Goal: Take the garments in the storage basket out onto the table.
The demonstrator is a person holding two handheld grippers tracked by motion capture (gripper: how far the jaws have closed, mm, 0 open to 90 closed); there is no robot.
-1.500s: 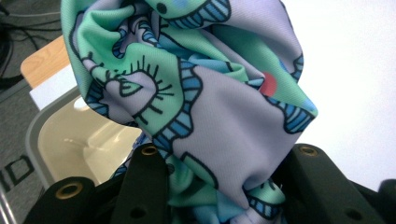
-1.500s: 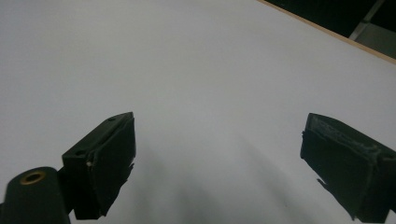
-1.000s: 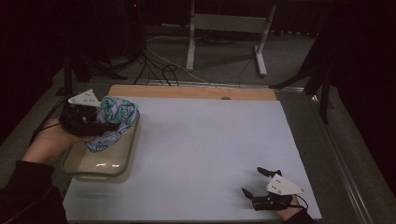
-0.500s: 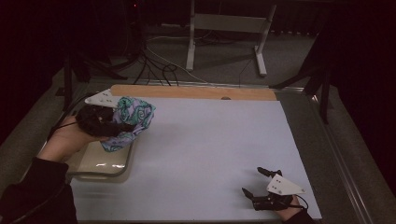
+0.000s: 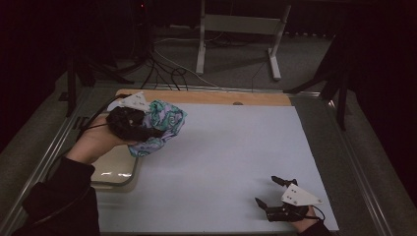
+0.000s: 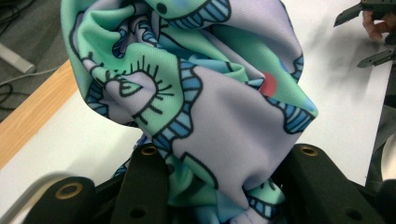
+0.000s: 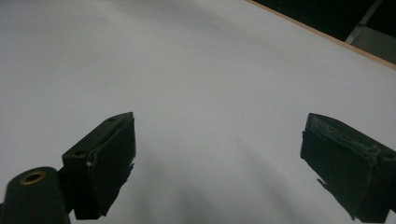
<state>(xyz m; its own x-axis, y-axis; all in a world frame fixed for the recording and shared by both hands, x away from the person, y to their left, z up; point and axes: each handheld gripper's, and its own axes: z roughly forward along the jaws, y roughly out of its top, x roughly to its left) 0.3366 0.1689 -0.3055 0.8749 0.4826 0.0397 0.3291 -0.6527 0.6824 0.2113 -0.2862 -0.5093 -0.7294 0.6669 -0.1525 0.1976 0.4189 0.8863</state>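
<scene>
Cloth (image 5: 162,125), bunched and gripped by the left tongs (image 6: 224,186), hangs above the counter (image 5: 226,162) just beside the tray (image 5: 115,167), likely for spreading, while the right tongs (image 5: 275,191), wide and empty, wait far across from that tray.

A dim lab is showing here: cables (image 5: 167,69) are trailing over grey carpet beyond the white table's (image 5: 236,147) far edge, beside a metal stand (image 5: 236,29).
</scene>
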